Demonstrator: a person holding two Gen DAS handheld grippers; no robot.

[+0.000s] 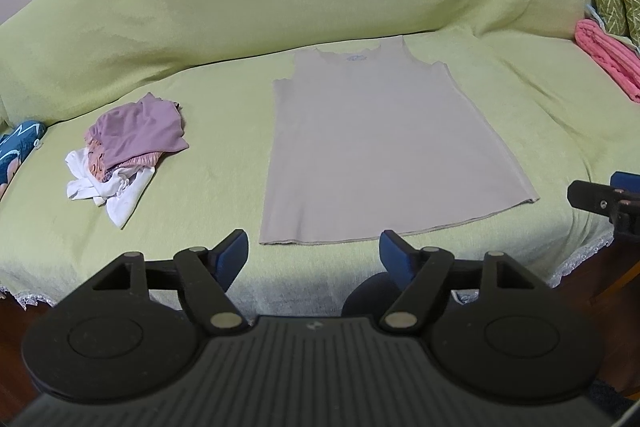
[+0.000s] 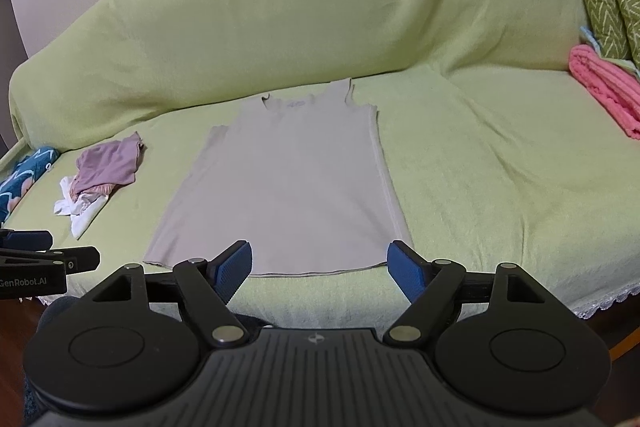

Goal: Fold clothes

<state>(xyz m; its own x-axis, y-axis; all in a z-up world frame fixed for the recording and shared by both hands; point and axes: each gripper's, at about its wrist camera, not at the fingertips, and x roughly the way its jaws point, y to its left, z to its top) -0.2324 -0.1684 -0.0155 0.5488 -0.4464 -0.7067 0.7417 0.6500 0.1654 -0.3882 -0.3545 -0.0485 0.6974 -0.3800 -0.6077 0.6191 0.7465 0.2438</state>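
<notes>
Beige tank top lies flat beyond the open right claw.

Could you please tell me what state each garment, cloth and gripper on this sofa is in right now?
Beige tank top: spread flat, unfolded, hem toward the grippers.
Small clothes pile: crumpled, mauve piece on top, white underneath.
Pink towel: folded, at the sofa's far end.
Green sofa cover: draped over seat and backrest.
Left gripper: open, empty.
Right gripper: open, empty.
</notes>
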